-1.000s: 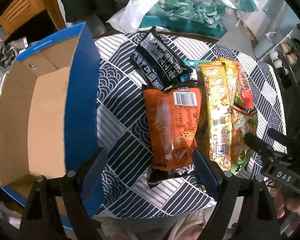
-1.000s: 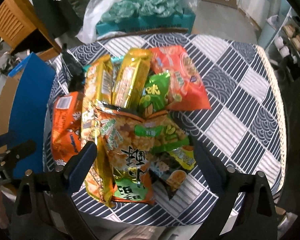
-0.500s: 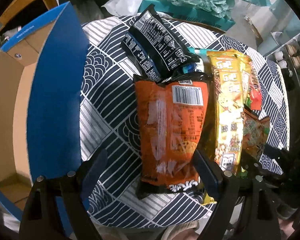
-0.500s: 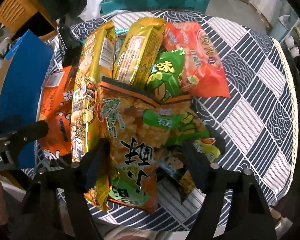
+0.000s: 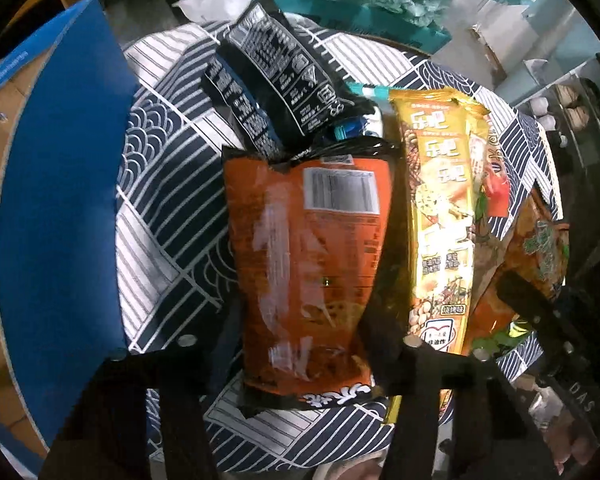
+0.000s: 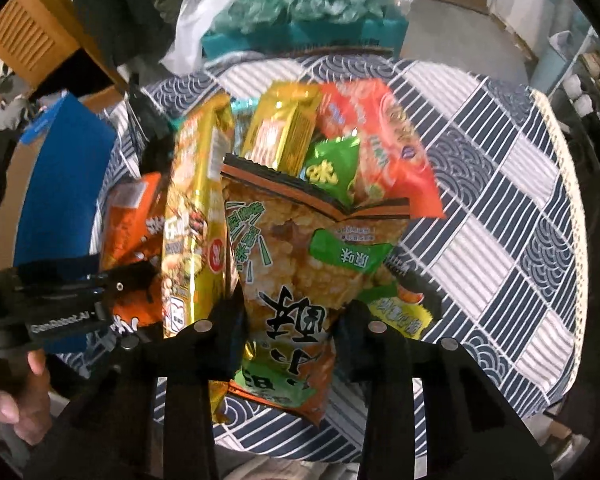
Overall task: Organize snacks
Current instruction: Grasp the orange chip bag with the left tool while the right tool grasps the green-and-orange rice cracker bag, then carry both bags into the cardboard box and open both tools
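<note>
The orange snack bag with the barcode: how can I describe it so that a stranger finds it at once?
Start from the round table with the navy and white patterned cloth; a pile of snack packets lies on it. The orange snack bag is nearest the blue cardboard box. Unlike its black and yellow neighbours, it shows a white barcode label and black-edged ends.

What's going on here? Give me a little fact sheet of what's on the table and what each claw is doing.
surface: round table with navy-and-white patterned cloth
container: blue cardboard box, beside the table, at its left
left gripper: jaws closing around orange snack bag with barcode
right gripper: shut on brown rice-cracker bag
other snacks: black packet, gold packet, red bag
</note>
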{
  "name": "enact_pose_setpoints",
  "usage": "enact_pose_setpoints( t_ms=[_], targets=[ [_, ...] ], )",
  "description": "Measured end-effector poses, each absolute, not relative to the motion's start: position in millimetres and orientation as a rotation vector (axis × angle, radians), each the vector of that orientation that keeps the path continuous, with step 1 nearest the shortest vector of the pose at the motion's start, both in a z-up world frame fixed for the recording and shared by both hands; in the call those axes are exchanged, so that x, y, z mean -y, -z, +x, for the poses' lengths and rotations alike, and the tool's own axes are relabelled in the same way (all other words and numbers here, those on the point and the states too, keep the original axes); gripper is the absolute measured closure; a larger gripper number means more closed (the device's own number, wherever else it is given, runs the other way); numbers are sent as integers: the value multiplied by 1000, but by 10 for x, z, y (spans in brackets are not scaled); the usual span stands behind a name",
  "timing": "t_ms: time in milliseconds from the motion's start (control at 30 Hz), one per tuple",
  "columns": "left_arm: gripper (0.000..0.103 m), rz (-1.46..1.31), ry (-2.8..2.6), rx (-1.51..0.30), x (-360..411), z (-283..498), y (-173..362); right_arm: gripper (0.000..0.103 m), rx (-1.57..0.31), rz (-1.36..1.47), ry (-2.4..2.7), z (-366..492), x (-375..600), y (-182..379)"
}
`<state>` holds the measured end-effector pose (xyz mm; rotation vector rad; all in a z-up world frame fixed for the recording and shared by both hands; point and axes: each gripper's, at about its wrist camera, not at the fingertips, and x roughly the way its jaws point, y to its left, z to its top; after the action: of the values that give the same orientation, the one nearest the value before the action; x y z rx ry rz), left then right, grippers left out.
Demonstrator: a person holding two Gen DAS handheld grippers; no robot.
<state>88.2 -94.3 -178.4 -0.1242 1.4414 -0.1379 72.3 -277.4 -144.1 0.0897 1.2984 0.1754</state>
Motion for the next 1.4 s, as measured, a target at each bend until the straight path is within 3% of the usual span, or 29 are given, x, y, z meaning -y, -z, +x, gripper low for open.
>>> enact_pose_setpoints(
  t_ms=[267,1400],
  targets=[
    [64,-122,134,-1389,856,889,1686,68,-1256,57,-151,739,2789,1248],
    [66,-130,102,-1124,157,458,517,68,-1106,87,-269,724,2242,453]
  ],
)
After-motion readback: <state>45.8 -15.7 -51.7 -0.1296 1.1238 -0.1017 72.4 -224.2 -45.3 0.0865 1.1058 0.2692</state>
